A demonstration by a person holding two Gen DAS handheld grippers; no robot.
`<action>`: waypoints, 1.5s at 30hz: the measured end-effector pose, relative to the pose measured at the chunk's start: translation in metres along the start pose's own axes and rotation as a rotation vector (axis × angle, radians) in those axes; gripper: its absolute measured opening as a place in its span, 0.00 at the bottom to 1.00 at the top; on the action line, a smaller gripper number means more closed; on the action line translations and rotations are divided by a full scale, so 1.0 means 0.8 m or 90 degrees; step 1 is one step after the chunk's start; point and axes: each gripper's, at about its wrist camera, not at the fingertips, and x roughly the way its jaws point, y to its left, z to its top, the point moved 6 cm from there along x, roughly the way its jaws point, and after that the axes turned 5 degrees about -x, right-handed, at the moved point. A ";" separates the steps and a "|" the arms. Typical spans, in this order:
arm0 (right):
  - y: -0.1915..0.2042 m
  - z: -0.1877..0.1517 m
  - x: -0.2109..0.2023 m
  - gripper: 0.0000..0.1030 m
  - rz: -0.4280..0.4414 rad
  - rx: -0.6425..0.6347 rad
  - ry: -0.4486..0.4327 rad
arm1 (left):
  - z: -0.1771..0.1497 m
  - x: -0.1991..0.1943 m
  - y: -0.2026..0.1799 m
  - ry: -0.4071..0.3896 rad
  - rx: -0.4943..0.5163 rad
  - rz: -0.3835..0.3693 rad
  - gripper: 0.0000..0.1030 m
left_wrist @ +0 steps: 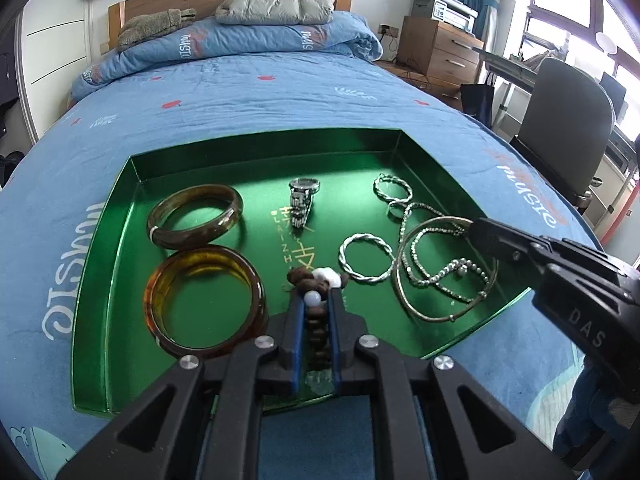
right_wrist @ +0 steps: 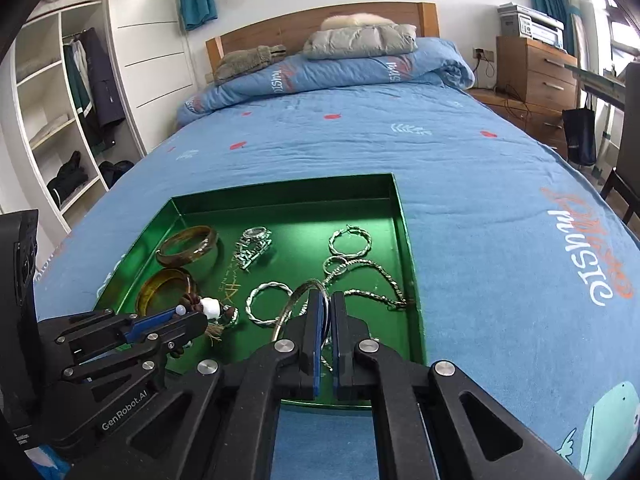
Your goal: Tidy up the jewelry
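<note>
Bed, blue quilt, is carrying the green tray I am working over. Inside it, amber bangles are lying left, a watch centre, silver chains right. My left tool is clamping the brown bead bracelet, its strand running back between the jaws. My right tool, nearer the silver pile, is pinching the thin silver bangle at its far rim.
</note>
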 end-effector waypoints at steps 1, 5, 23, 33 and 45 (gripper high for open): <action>-0.002 -0.001 0.002 0.03 0.000 0.001 0.005 | -0.002 0.004 0.002 0.005 -0.004 0.001 0.10; -0.009 -0.011 0.011 0.04 0.003 0.007 0.028 | -0.004 0.008 0.007 0.010 -0.026 -0.005 0.10; 0.002 -0.006 -0.056 0.36 -0.006 0.017 0.016 | 0.001 -0.065 0.014 -0.030 -0.043 0.002 0.30; 0.029 -0.014 -0.138 0.49 -0.011 -0.003 -0.019 | -0.015 -0.170 0.017 -0.095 -0.034 0.046 0.41; 0.036 -0.055 -0.199 0.54 -0.004 -0.001 -0.033 | -0.055 -0.268 0.026 -0.147 -0.055 0.132 0.48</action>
